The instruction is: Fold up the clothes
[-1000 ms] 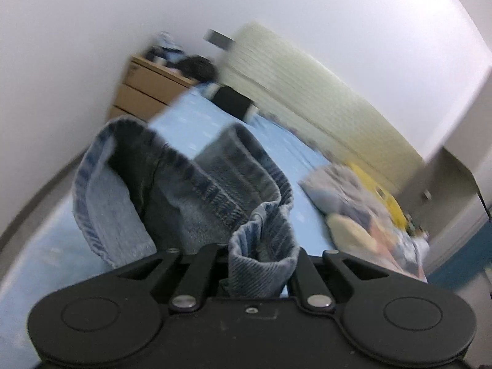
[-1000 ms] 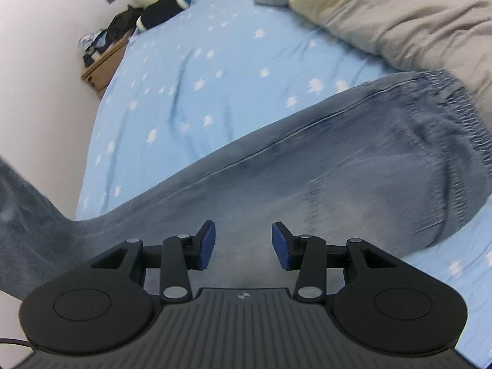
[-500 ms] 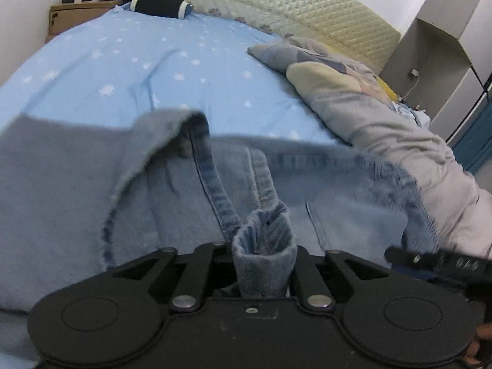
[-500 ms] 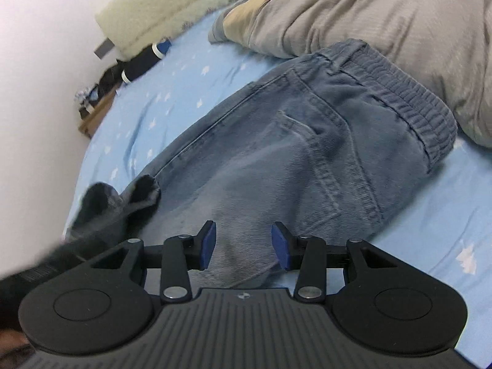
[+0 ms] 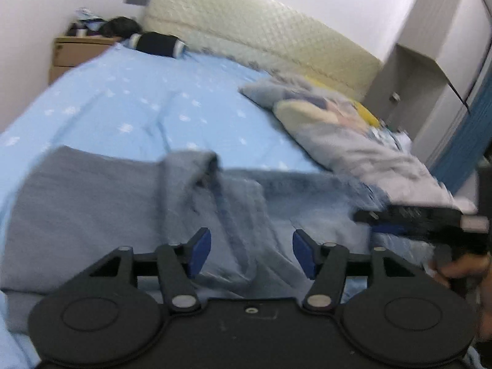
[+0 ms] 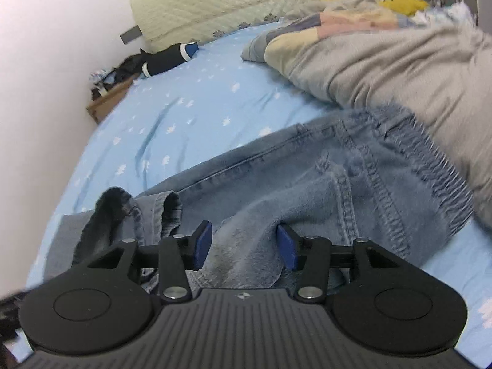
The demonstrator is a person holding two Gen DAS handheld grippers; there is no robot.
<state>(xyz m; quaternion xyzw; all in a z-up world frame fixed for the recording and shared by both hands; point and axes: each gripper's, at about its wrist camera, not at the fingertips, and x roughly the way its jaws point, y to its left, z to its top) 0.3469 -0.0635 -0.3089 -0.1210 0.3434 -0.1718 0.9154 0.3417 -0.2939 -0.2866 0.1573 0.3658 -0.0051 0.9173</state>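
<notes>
Setting: bedroom; a bed (image 6: 190, 98) with a star-printed blue sheet carries the clothes, a padded headboard (image 5: 261, 33) stands at its far edge, and a rumpled quilt (image 6: 384, 58) is heaped along the right side.
Left hand-held gripper (image 5: 251, 253): jaws are spread wide with nothing between the blue pads; it is held low over the near edge of the bed, with denim directly beneath and ahead.
Right hand-held gripper (image 6: 244, 247): jaws are spread wide; denim is bunched up between the pads but is not pinched.
Jeans (image 6: 307, 178): laid flat along the near edge of the bed, long axis running crosswise to both grippers; the elastic waistband (image 6: 430, 166) lies at the right end, touching the quilt.
Leg ends (image 6: 138, 212): doubled back onto the seat area, hems standing up just left of the right hand-held gripper.
Nearer hand: the hems are judged nearer the left hand-held gripper, the waistband nearer the right.
Stage: one lengthwise fold appears laid; whether further folding is due cannot be settled.
</notes>
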